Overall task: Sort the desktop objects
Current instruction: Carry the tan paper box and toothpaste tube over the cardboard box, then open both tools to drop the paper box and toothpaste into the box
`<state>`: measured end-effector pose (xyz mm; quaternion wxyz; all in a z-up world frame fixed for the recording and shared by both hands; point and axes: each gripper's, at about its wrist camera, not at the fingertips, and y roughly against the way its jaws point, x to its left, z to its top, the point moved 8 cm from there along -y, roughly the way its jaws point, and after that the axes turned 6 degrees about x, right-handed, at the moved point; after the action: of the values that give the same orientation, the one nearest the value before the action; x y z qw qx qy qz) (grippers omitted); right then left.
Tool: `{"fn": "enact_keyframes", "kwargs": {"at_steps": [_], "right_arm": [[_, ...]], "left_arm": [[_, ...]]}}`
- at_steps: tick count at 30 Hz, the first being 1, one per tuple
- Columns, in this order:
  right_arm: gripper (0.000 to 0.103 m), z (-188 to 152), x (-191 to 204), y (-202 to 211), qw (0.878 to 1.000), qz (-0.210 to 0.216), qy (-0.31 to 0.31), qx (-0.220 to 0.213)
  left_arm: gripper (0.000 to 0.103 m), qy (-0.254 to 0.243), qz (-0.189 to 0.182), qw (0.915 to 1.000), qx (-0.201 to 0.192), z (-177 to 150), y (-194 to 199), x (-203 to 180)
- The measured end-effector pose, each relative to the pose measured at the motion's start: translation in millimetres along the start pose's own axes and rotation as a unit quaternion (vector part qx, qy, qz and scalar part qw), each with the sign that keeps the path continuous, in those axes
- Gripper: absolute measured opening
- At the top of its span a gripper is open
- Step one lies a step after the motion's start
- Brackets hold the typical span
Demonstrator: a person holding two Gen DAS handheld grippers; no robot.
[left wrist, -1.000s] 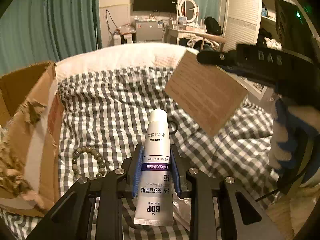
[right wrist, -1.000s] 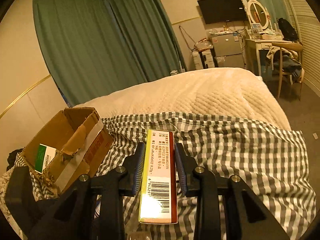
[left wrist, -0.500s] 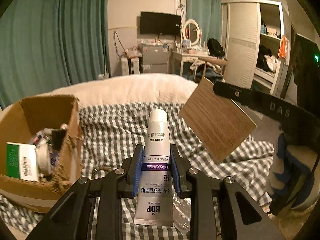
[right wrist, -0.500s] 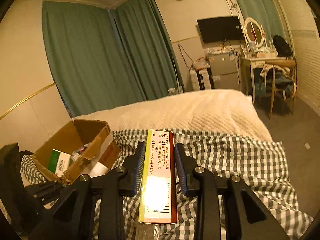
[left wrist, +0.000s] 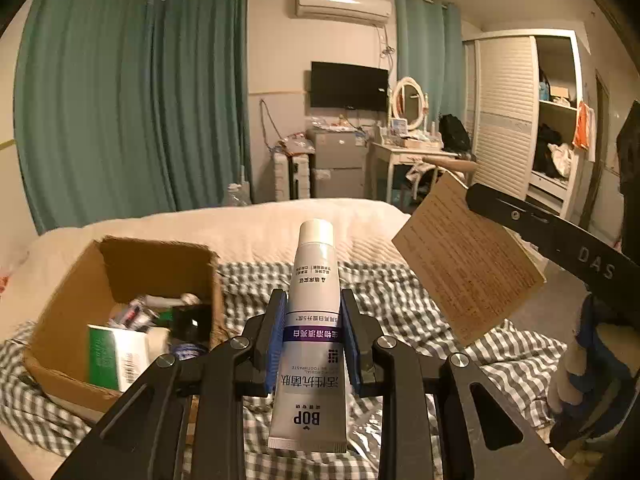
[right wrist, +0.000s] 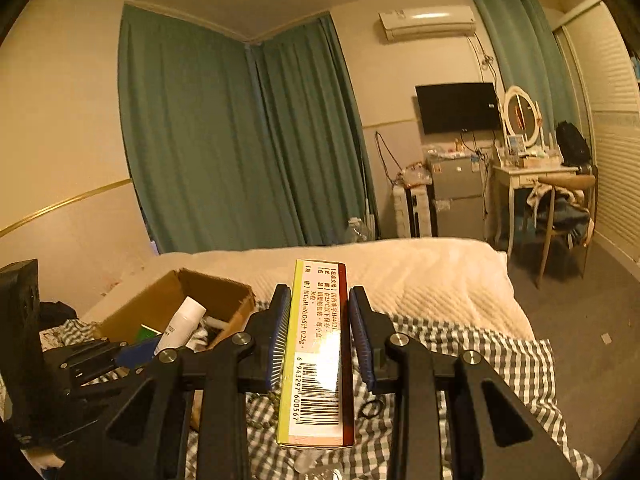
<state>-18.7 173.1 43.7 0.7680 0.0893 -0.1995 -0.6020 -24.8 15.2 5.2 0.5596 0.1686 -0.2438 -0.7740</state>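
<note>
Both hand-held grippers have risen since the earlier frames: more wall and ceiling show now, and the cardboard box [left wrist: 120, 312] has come further into the left view, its inside now visible.

Left hand-held gripper [left wrist: 313, 340] is clenched on a white toothpaste tube [left wrist: 310, 344]. The tube sits lengthwise between the blue pads [left wrist: 276, 344], cap pointing away from the camera, crimped end toward it, "BOP" print on the near end. It is held up in the air above the checked bedsheet [left wrist: 400, 304]. The box sits to the lower left of the tube on the bed, open top, holding a green-and-white carton [left wrist: 116, 354] and other small items too blurred to name.

Right hand-held gripper [right wrist: 318, 340] is clamped on a flat medicine box [right wrist: 318, 352], which lies lengthwise between the pads, with its yellow-green edge on the left, red edge on the right and barcode at the near end. It is also held in the air above the checked sheet. In the left view the same medicine box [left wrist: 468, 260] shows as a brown face gripped at its upper right by the right hand-held gripper's finger [left wrist: 552, 236], to the right of the tube and apart from it.

In the right view the cardboard box [right wrist: 176, 308] lies to the left, below gripper level, with the left hand-held gripper [right wrist: 136, 350] and its tube [right wrist: 180, 324] in front of it.
</note>
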Motion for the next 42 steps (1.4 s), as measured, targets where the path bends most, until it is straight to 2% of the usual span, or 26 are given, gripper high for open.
{"fn": "enact_keyframes", "kwargs": {"at_steps": [9, 18, 24, 32, 42], "right_arm": [[0.029, 25.3, 48.4, -2.6, 0.999, 0.028, 0.018, -0.011], [0.029, 33.7, 95.5, -35.9, 0.998, 0.055, 0.037, -0.001], [0.029, 37.2, 126.8, -73.1, 0.996, 0.079, 0.045, 0.019], [0.029, 32.9, 159.1, -131.4, 0.992, 0.097, 0.061, 0.05], [0.029, -4.3, 188.7, -206.4, 0.984, 0.118, 0.089, 0.103]], "left_arm": [[0.027, 0.0, 0.033, 0.9993, -0.015, 19.2, 16.9, 36.7], [0.027, 0.011, 0.07, 0.9974, -0.01, 34.8, 16.8, 92.1], [0.027, 0.03, 0.087, 0.9957, 0.012, 39.4, -1.3, 138.1], [0.027, 0.055, 0.1, 0.992, 0.054, 28.6, -45.5, 189.4], [0.027, 0.079, 0.122, 0.9821, 0.12, -5.2, -93.3, 230.4]]}}
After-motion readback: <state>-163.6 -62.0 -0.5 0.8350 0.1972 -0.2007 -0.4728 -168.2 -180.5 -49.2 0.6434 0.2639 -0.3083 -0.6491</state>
